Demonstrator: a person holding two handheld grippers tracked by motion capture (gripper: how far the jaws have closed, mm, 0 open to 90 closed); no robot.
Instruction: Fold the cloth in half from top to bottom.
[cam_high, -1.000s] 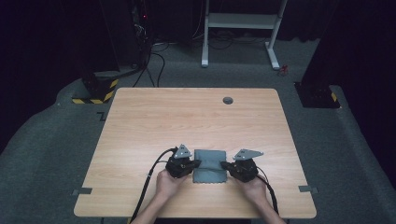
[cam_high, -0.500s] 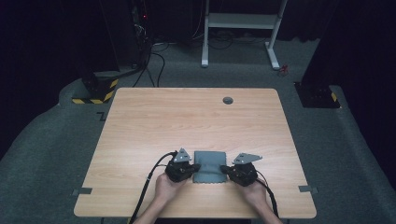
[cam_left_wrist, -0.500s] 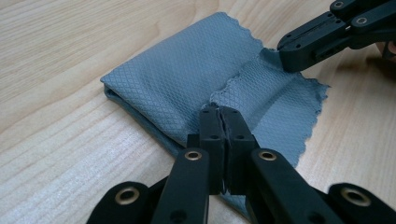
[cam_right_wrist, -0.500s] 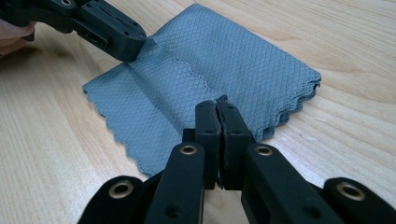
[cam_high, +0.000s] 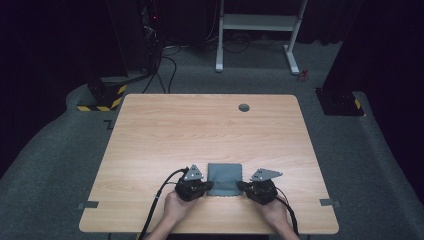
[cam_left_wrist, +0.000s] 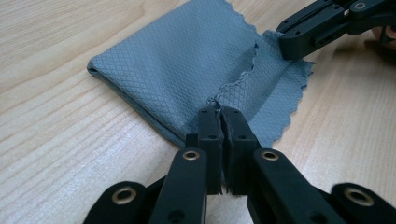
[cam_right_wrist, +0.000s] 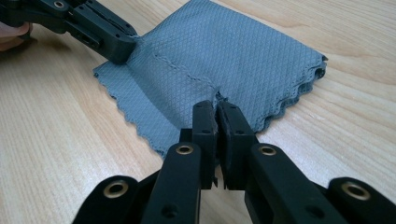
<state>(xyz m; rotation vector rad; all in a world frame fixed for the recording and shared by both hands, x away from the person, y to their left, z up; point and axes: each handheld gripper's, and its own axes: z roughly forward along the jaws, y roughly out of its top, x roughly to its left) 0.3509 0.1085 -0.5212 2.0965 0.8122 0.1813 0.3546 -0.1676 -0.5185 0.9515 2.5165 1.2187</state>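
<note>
A folded grey cloth (cam_high: 224, 178) with a diamond weave and scalloped edges lies flat near the front of the wooden table (cam_high: 200, 130). My left gripper (cam_high: 210, 186) is shut on the cloth's near left corner; in the left gripper view the cloth (cam_left_wrist: 187, 60) is pinched between the tips of that gripper (cam_left_wrist: 222, 112). My right gripper (cam_high: 239, 185) is shut on the near right corner, and the right gripper view has the cloth (cam_right_wrist: 219, 51) caught in its tips (cam_right_wrist: 216, 105). Each gripper view also shows the other gripper (cam_left_wrist: 327, 23) (cam_right_wrist: 84, 23) holding the far corner.
A small round grommet (cam_high: 243, 107) sits near the table's far edge. Beyond the table are a white desk frame (cam_high: 260, 30), cables on the grey floor, and a yellow-and-black striped base (cam_high: 102, 95) at the far left.
Both grippers have stayed at the cloth's near corners; the cloth's front edge has barely shifted.
</note>
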